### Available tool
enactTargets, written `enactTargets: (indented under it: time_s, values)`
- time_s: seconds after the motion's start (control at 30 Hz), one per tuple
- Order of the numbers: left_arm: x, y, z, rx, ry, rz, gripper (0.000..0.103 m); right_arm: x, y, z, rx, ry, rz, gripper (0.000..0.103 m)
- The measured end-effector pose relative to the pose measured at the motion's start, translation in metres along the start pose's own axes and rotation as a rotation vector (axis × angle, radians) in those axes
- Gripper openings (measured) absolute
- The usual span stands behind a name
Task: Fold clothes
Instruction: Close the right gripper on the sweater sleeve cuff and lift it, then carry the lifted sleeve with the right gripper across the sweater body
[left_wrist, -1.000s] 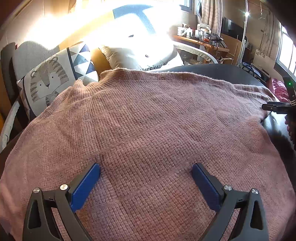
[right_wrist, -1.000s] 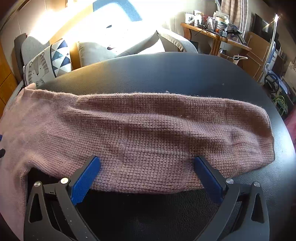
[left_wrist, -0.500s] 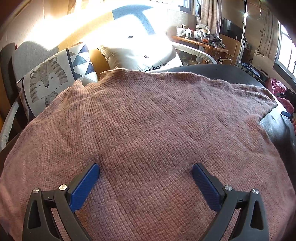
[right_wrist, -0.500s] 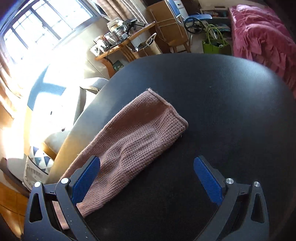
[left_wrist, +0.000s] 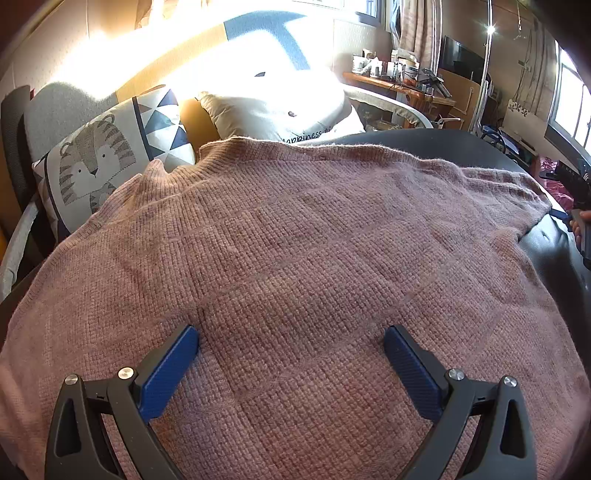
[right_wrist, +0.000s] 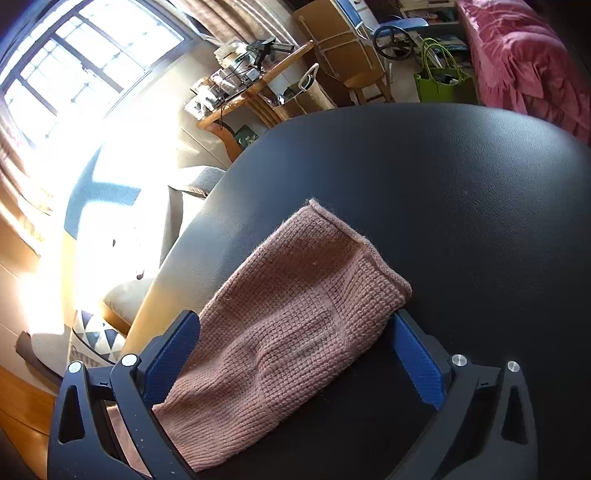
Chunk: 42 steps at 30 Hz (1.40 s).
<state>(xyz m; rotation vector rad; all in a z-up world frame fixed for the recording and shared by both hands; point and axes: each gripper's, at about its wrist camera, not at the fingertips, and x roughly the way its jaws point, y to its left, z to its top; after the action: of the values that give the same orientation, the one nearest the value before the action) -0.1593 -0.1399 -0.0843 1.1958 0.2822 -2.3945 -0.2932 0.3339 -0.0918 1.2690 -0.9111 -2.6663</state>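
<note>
Sweater: spread flat on black table.
Left gripper: held spread above sweater body.
Right gripper: spread, straddling sleeve cuff.
Risk: only the top knit layer could be pinched, so the fold might be dragged askew.

Tiger cushion, green bag

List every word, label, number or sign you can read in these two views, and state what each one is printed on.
"Happiness" – printed on the white cushion behind the pink knitted sweater; the words after it are cut off by the sweater's edge.
The tiger cushion carries a picture only, no text.
Items on the wooden desk are too small to read.
No print is legible on either hand-held gripper.
</note>
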Motion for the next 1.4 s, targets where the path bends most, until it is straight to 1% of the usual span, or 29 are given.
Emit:
enactTargets:
  time_s: [0.1,0.17,0.2,0.23,0.27,0.3,0.33,0.37,0.43,0.47,0.5,0.53,0.57,0.6,0.67,0.73,0.8,0.87,0.93,1.0,1.2,1.23,1.4]
  values:
    - [0.000,0.000,0.000,0.000,-0.001,0.000,0.103,0.002,0.003,-0.002,-0.021,-0.003,-0.037,0.103]
    - [0.000,0.000,0.000,0.001,-0.002,0.001,0.103,0.002,0.006,-0.004,-0.030,-0.015,-0.080,0.098]
    - [0.000,0.000,0.000,0.001,-0.002,0.001,0.103,0.002,0.007,-0.005,-0.031,-0.027,-0.111,0.088]
    - [0.000,0.000,0.000,0.001,-0.002,0.001,0.103,0.000,0.004,-0.007,-0.024,-0.042,-0.133,0.076]
    - [0.000,0.000,0.000,0.001,-0.002,0.001,0.103,-0.002,0.001,-0.008,-0.005,-0.057,-0.146,0.070]
    - [0.000,0.000,0.000,0.001,-0.002,0.001,0.103,-0.002,-0.004,-0.008,0.017,-0.069,-0.153,0.057]
    - [0.000,0.000,0.000,0.001,-0.003,0.001,0.103,-0.003,-0.008,-0.008,0.036,-0.077,-0.154,0.047]
    - [0.000,0.000,0.000,0.000,-0.003,0.001,0.103,-0.003,-0.012,-0.008,0.044,-0.079,-0.154,0.044]
    - [0.000,-0.001,0.000,0.000,-0.003,0.001,0.103,-0.002,-0.014,-0.007,0.035,-0.073,-0.170,0.031]
    - [0.000,-0.001,0.000,0.000,-0.003,0.001,0.103,-0.002,-0.015,-0.006,0.027,-0.069,-0.182,0.028]
    - [0.000,0.000,0.000,0.000,-0.003,0.001,0.103,-0.001,-0.016,-0.006,0.021,-0.068,-0.193,0.021]
    - [0.000,0.000,0.000,0.000,-0.003,0.001,0.103,0.000,-0.017,-0.006,0.015,-0.067,-0.202,0.017]
    - [0.000,0.000,0.000,0.000,-0.003,0.001,0.103,-0.001,-0.017,-0.008,0.005,-0.067,-0.207,0.017]
    - [0.000,0.000,0.000,0.000,-0.003,0.001,0.103,-0.001,-0.016,-0.009,-0.015,-0.067,-0.217,0.013]
    - [0.000,0.000,0.000,0.000,-0.003,0.002,0.103,-0.001,-0.014,-0.011,-0.048,-0.067,-0.240,0.010]
    - [0.000,-0.001,0.000,-0.001,-0.003,0.004,0.103,-0.001,-0.014,-0.011,-0.041,-0.070,-0.252,0.007]
    - [0.000,-0.001,0.000,0.000,-0.001,0.006,0.103,-0.002,-0.012,-0.011,-0.041,-0.075,-0.264,0.005]
    - [0.001,-0.001,0.001,0.000,0.000,0.006,0.103,-0.006,-0.008,-0.012,-0.038,-0.090,-0.249,0.005]
    - [0.001,-0.001,0.001,-0.001,0.003,0.004,0.103,-0.013,-0.002,-0.014,-0.036,-0.114,-0.220,0.005]
    - [0.002,0.000,0.001,-0.006,0.005,-0.001,0.103,-0.021,0.012,-0.015,-0.071,-0.136,-0.193,0.005]
    - [0.001,0.003,0.004,-0.029,0.005,-0.009,0.102,-0.045,0.066,-0.022,-0.169,-0.164,-0.046,0.005]
    - [0.000,0.004,0.005,-0.039,0.001,-0.011,0.102,-0.048,0.076,-0.024,-0.189,-0.164,-0.024,0.005]
    - [-0.005,0.023,0.014,-0.144,-0.007,-0.081,0.094,-0.057,0.129,-0.047,-0.292,-0.151,0.088,0.005]
